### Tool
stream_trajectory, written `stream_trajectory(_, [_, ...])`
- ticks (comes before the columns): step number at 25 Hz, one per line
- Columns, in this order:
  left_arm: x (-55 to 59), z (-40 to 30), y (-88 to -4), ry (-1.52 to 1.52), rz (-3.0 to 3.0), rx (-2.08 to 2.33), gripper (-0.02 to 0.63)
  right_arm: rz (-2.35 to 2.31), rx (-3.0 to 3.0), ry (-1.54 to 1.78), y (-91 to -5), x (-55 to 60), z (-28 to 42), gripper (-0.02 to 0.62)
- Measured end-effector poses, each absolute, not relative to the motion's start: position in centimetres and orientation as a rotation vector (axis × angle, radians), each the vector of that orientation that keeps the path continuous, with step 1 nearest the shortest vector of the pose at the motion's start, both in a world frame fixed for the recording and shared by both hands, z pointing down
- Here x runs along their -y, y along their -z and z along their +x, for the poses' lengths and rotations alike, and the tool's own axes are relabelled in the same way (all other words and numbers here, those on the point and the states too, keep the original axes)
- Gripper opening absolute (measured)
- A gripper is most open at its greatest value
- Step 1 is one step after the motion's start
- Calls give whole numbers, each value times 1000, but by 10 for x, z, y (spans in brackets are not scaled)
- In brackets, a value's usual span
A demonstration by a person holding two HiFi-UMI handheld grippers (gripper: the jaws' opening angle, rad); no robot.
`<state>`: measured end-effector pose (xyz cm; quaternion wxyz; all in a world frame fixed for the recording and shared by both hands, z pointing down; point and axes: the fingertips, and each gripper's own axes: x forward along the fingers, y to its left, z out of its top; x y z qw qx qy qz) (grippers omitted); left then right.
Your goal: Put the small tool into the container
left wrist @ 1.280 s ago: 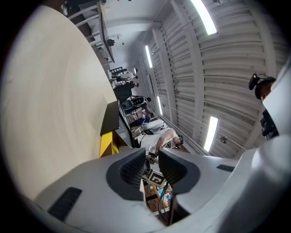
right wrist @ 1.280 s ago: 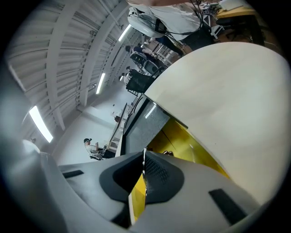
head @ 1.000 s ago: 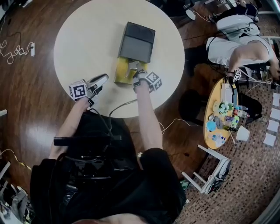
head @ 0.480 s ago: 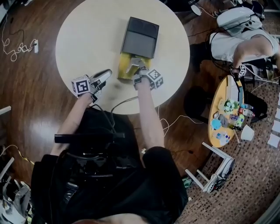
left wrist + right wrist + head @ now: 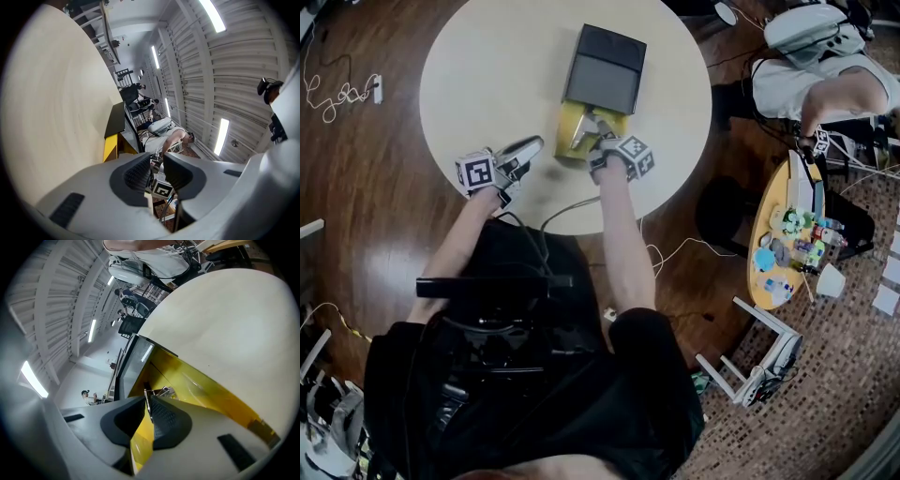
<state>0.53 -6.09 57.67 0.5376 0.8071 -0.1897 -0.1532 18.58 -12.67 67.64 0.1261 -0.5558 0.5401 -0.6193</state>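
Just past the rim of the container [image 5: 566,131], the right gripper [image 5: 146,404] had its jaws a little apart; they had just been opening. Between them stood the tool [image 5: 146,396], a thin silvery strip seen edge-on. It lay against one pad [image 5: 164,418], while a sliver of yellow showed between it and the other pad [image 5: 124,420], so the grasp was released rather than clenched. Beyond the jaw tips, the tool's shiny metal end sat over the yellow inside of the container [image 5: 206,390]. Whether that end rested on the container's floor could not be told.

From the head view, the right gripper [image 5: 592,129] pointed into the open near end of the yellow container, and a dark lid [image 5: 605,70] covered its far part. The container stood near the middle of the round table [image 5: 487,75].

Meanwhile the left gripper [image 5: 528,147] lay at the table's near edge, well to the left of the container. Its jaws [image 5: 157,166] stood a narrow gap apart, holding and touching nothing; only background showed through the gap.
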Motion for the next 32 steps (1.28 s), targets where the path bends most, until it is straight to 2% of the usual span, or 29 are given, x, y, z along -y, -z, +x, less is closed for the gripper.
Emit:
stream_trajectory(3, [60, 5, -578, 367, 1910, 447, 94, -1607, -1571, 1842, -679, 123, 182, 59])
stream_trajectory(6, [60, 5, -579, 362, 1910, 445, 94, -1552, -1570, 1852, -672, 125, 175, 166])
stream_trajectory(8, [60, 5, -579, 359, 1912, 440, 94, -1534, -1576, 1850, -667, 126, 170, 197])
stream_trajectory(24, [59, 11, -578, 342, 1913, 406, 92, -1529, -1622, 1733, -637, 92, 196, 212])
stream_trajectory(32, [57, 18, -583, 311, 1904, 387, 92, -1381, -1655, 1759, -639, 100, 182, 210])
